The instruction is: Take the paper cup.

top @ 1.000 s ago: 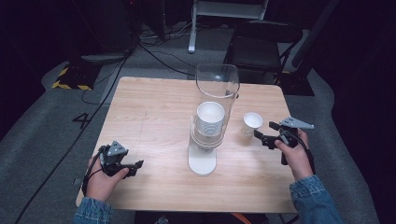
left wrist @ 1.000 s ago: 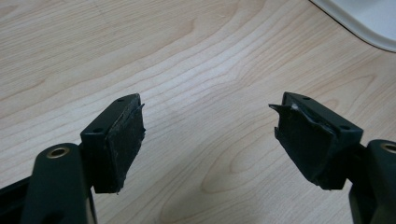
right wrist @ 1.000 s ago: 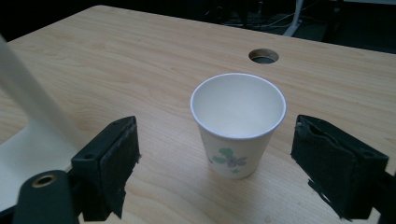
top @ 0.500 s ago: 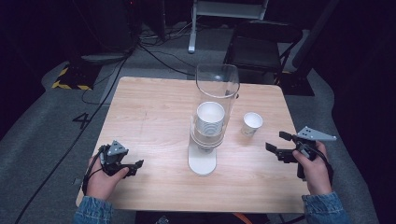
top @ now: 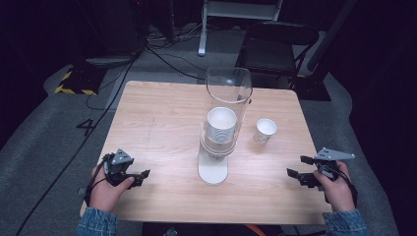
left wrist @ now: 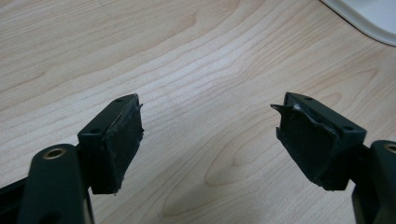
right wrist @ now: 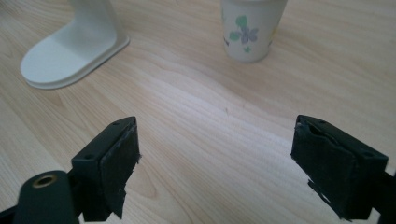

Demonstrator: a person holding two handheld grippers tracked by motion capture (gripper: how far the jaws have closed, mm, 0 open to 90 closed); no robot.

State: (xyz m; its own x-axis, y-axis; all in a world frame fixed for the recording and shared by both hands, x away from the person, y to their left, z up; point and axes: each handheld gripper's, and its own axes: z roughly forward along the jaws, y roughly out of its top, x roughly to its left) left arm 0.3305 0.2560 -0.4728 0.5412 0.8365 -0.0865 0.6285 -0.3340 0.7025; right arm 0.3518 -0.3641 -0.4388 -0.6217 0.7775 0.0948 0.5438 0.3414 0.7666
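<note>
Wooden table [top: 162,128], paper cup [top: 265,130], cup dispenser [top: 223,123].

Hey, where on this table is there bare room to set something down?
The whole left half of the table is bare wood, from the far edge down to the left gripper. There's also a free strip along the near edge between the cup dispenser's base and the right gripper. It's tighter between the dispenser and the loose paper cup.

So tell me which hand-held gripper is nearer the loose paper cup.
Right. The right hand-held gripper sits just toward the person from the paper cup; the left hand-held gripper lies beyond the cup dispenser.
</note>
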